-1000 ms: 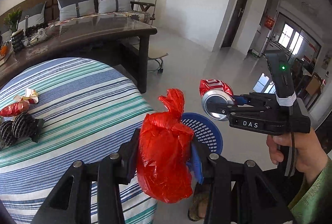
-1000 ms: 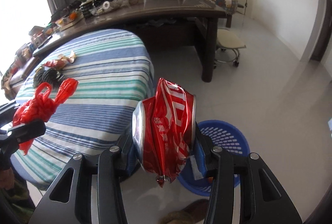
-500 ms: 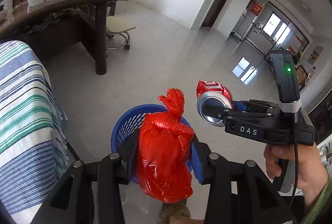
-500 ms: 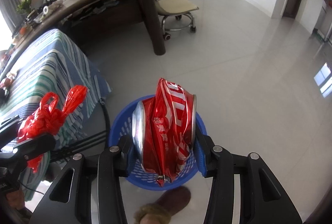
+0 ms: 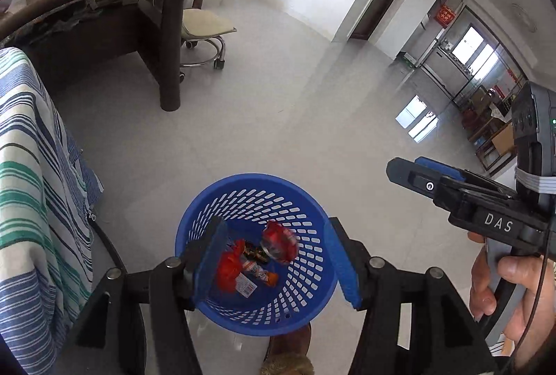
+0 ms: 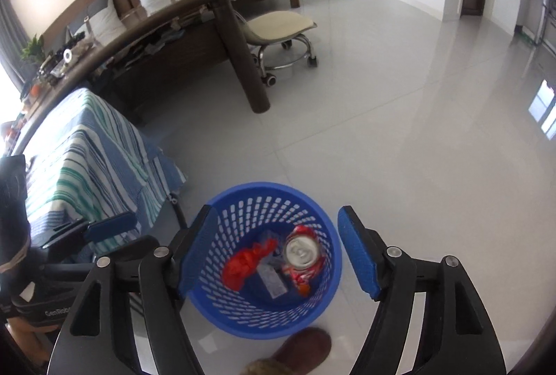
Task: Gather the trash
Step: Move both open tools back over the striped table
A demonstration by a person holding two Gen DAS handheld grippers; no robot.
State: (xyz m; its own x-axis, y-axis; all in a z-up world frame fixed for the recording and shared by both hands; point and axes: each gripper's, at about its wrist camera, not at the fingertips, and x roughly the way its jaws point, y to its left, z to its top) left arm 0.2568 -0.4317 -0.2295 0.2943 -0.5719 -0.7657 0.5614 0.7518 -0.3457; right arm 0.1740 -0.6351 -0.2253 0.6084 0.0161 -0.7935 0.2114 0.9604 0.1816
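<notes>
The crushed red can point(image 6: 301, 255) and the knotted red plastic bag point(image 6: 243, 265) lie among wrappers inside the blue perforated basket point(image 6: 243, 198) on the pale floor. Above it, the left gripper point(image 5: 274, 257) and right gripper point(image 6: 278, 250) both hang spread wide, holding nothing. A striped tablecloth point(image 5: 31, 166) drapes just left of the basket.

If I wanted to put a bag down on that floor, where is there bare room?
The widest bare floor lies beyond the blue basket, bordered by the desk leg and wheeled stool. It is crowded near the basket: the striped tablecloth hangs on one side, a slipper lies at its base, and both open tools, left and right, hover above.
</notes>
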